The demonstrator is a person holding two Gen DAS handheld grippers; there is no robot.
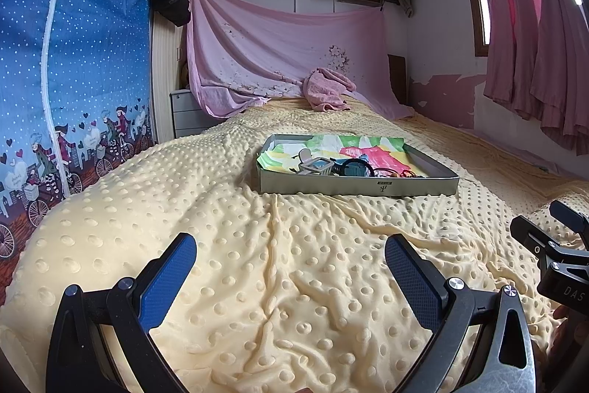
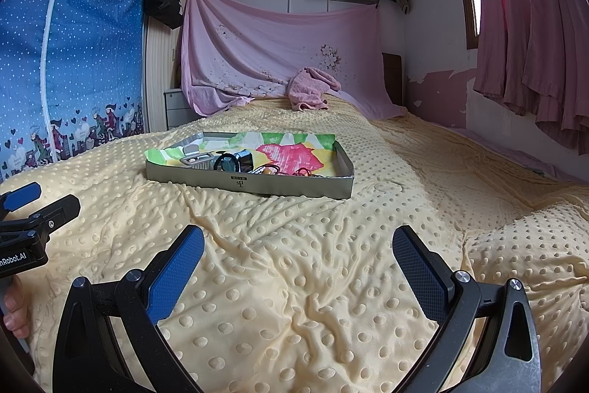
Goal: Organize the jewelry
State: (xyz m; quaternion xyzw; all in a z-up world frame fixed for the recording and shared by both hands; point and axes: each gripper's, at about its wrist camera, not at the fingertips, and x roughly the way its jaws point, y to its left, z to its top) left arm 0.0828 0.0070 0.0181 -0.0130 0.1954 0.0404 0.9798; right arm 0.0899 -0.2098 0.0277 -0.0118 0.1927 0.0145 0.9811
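Note:
A shallow grey metal tray (image 1: 353,186) (image 2: 294,188) lined with a colourful cloth (image 1: 371,148) (image 2: 291,146) sits on the yellow dotted bedspread. Near its front wall lie a white clip-like piece (image 1: 313,164) (image 2: 197,157), a dark watch (image 1: 355,168) (image 2: 230,161) and some red and dark cords or bands (image 1: 397,172) (image 2: 294,170). My left gripper (image 1: 291,249) is open and empty, low over the bedspread, well short of the tray. My right gripper (image 2: 298,242) is open and empty, also short of the tray.
The yellow bedspread (image 1: 257,282) (image 2: 294,301) is wrinkled. A pink towel (image 1: 327,87) lies at the bed's head. A blue fabric wardrobe (image 1: 73,61) stands left, a grey drawer unit (image 1: 187,113) beside the bed, pink curtains (image 1: 533,43) right. Each gripper shows at the other view's edge.

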